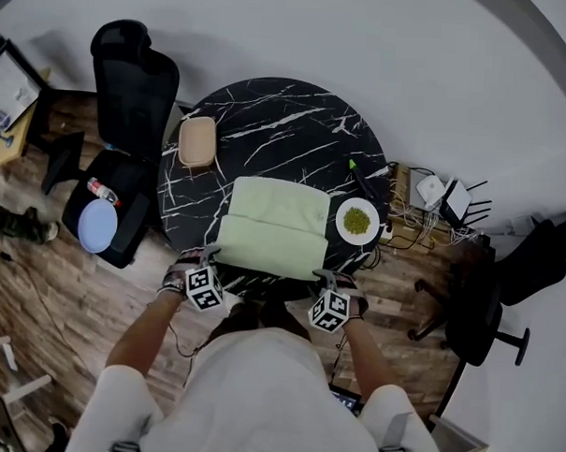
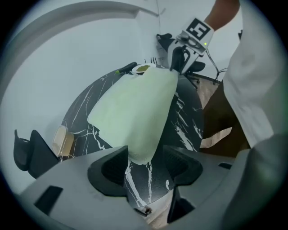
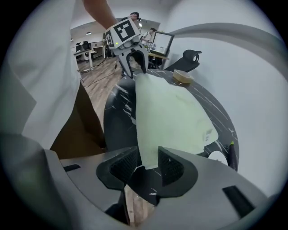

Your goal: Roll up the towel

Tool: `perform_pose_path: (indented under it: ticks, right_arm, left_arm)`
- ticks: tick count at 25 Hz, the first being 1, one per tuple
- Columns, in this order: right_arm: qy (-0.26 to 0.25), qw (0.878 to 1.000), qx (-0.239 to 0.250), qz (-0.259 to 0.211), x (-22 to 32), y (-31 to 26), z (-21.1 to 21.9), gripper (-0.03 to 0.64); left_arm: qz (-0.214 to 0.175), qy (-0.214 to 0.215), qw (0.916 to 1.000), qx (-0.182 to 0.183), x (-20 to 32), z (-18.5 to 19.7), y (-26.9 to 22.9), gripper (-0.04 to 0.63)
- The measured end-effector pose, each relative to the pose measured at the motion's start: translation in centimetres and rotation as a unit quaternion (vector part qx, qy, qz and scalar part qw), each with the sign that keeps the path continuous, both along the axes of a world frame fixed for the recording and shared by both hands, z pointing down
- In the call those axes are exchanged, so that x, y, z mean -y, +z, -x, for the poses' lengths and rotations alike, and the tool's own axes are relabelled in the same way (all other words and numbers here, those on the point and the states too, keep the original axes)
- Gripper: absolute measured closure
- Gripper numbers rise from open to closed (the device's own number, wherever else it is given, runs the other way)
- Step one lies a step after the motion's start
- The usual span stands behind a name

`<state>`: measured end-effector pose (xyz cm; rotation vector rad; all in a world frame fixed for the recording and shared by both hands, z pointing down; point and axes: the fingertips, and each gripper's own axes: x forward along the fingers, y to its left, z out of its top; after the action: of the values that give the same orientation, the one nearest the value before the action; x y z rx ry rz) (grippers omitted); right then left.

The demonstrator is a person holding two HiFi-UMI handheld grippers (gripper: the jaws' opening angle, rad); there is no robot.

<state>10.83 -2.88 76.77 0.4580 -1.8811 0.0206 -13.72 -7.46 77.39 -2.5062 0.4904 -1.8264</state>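
A pale green towel (image 1: 274,225) lies folded over on the round black marble table (image 1: 269,126), its near edge at the table's front rim. My left gripper (image 1: 210,257) stands at the towel's near left corner. In the left gripper view the jaws (image 2: 145,164) are open, with that corner of the towel (image 2: 135,108) lying between them and a gap on the right side. My right gripper (image 1: 326,277) is at the near right corner. Its jaws (image 3: 147,164) stand narrowly open around the corner of the towel (image 3: 171,117).
A tan box (image 1: 198,142) sits at the table's left edge. At the right are a white plate (image 1: 357,221) with green matter and a black marker (image 1: 363,180). A black office chair (image 1: 129,101) stands left, cables and a router (image 1: 444,195) right.
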Motion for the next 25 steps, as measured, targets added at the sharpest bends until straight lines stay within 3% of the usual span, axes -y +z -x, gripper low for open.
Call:
perform_pose_path:
  ticks: [2,5,7,9,14,20,23,25]
  right_arm:
    - [-0.005,1.0,-0.015,0.013,-0.3,1.4,-0.2,0.477]
    - [-0.001,0.999,-0.037,0.019,-0.1,2.7,-0.6,0.485]
    - [0.008,0.999,-0.041,0.015,0.3,2.8,-0.7,0.544]
    - [0.019,0.999,-0.036,0.013,0.5,2.4,-0.8,0.58]
    - [0.027,0.999,-0.009,0.036,-1.5,0.5,-0.8,0.589]
    - [0.021,0.988,0.029,0.149,-7.5,-2.1,0.2,0.589]
    - [0.021,0.977,0.056,0.207,-9.8,-4.0,0.8,0.589]
    - [0.027,0.973,0.071,0.218,-9.9,-5.3,0.9,0.589]
  left_arm:
    - [0.004,-0.008,0.9997,0.024,0.4,0.4,1.2,0.375]
    - [0.005,-0.026,0.9988,0.04,1.1,1.0,2.1,0.493]
    - [0.004,-0.035,0.9987,0.038,1.3,1.0,2.0,0.556]
    - [0.002,-0.035,0.9988,0.035,1.2,1.0,1.7,0.56]
    - [0.024,-0.021,0.9993,0.021,-1.2,1.3,0.2,0.56]
    - [0.1,-0.028,0.9946,-0.005,-6.5,2.3,-2.1,0.557]
    - [0.141,-0.009,0.99,0.0,-9.2,2.9,-3.4,0.555]
    - [0.171,0.009,0.9853,0.006,-10.3,3.1,-4.4,0.555]
